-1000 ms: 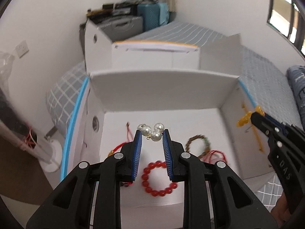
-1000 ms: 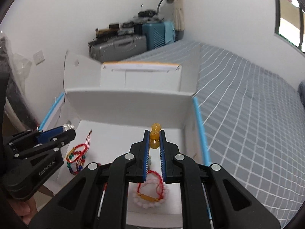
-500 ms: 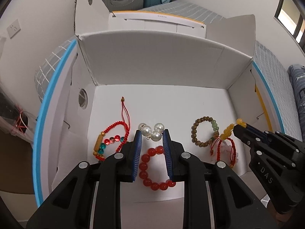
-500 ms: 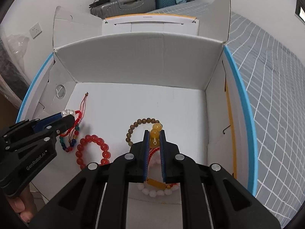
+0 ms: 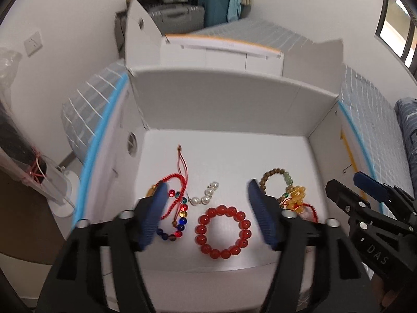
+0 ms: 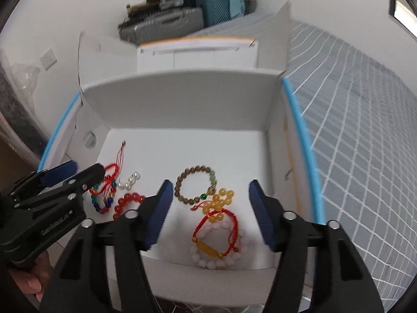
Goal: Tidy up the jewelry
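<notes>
Left wrist view: the left gripper (image 5: 208,203), black with blue ribbed pads, hangs over an open white cardboard box (image 5: 226,99), its jaws opening wide with nothing pinched between them. On the box floor beneath lies a short string of white pearl beads (image 5: 204,195), released and resting beside a red cord bracelet strung with multicoloured glass beads (image 5: 176,216). Just in front of the pearls sits a round bracelet of large red beads (image 5: 222,232).

From the right wrist view, the right gripper (image 6: 211,198) is likewise opening, empty, above a cluster of amber-yellow beads (image 6: 219,204) lying loose on the floor. The cluster touches a brown wooden-bead bracelet with green accents (image 6: 195,186) and overlaps a red cord bracelet with a long amber bead (image 6: 216,234), which lies on a pale pink bead bracelet (image 6: 216,257).

The box rests on a grey checked bedspread (image 6: 359,120). Suitcases (image 6: 182,18) are stacked against the far wall. A hand (image 6: 28,279) is partly visible under the left gripper.
</notes>
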